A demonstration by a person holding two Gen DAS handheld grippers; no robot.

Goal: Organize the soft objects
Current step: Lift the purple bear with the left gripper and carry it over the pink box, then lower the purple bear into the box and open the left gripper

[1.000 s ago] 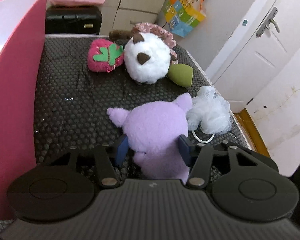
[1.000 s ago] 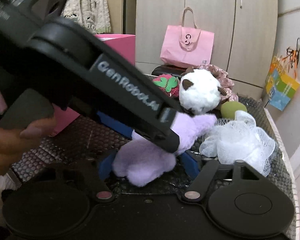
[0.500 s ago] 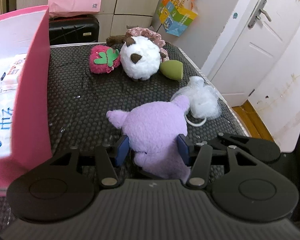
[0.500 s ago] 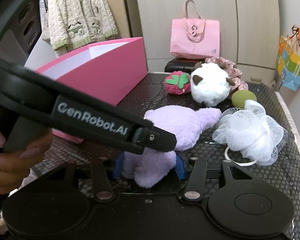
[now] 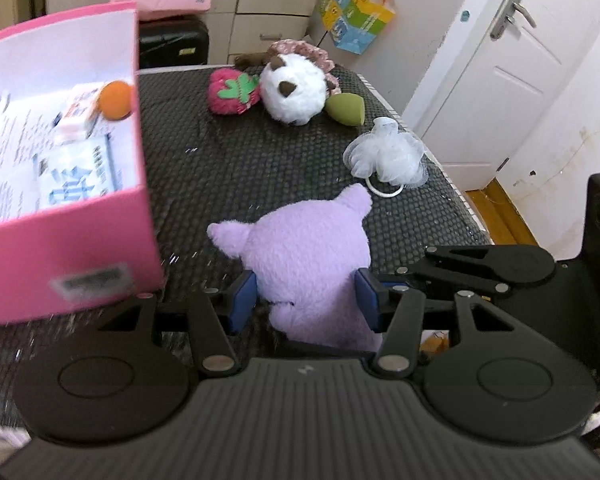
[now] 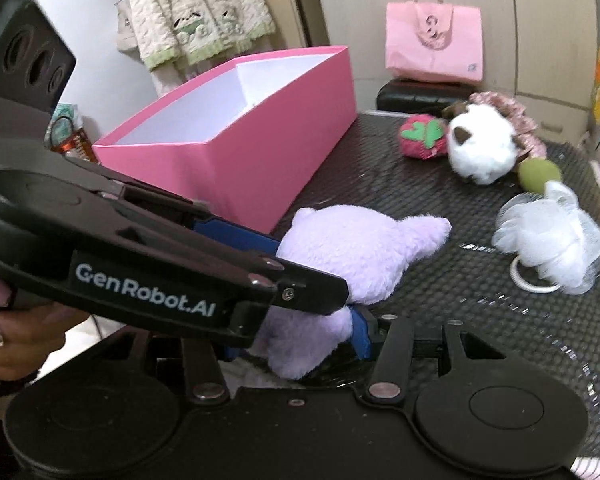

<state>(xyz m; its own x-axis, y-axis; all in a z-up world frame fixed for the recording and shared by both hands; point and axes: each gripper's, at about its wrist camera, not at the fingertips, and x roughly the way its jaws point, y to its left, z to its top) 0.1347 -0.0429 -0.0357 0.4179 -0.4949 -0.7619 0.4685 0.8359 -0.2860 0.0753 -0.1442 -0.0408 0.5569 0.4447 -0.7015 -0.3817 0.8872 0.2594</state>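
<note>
purple plush point(image 5: 308, 256), soft and fluffy, clamped between the blue pads of the left gripper point(image 5: 306, 298) at its lower body, just right of the pink box point(image 5: 68, 248) and near that box's closest corner. also pinched lower down by the right gripper point(image 6: 296, 344), jaws partly closed and pressing into the fur, seen from the right wrist with the left tool crossing in front. appears lifted clear of the black mat point(image 5: 228, 168), though contact underneath is hidden.

to finish the step well: keep both grips steady, carry leftward over the box's right wall, clear the rim before lowering, then release above the free space beside the orange ball point(image 5: 116, 100) and the packets inside. avoid squeezing harder; fur gives and could slip out.

long axis running from the clamped body up to the head, pointing away from the grippers; ears splayed toward the box on one side and toward the white mesh puff point(image 5: 388, 156) on the other. farther right of the box, still waiting: strawberry plush point(image 5: 232, 92), white plush point(image 5: 292, 92), green sponge point(image 5: 346, 110).
</note>
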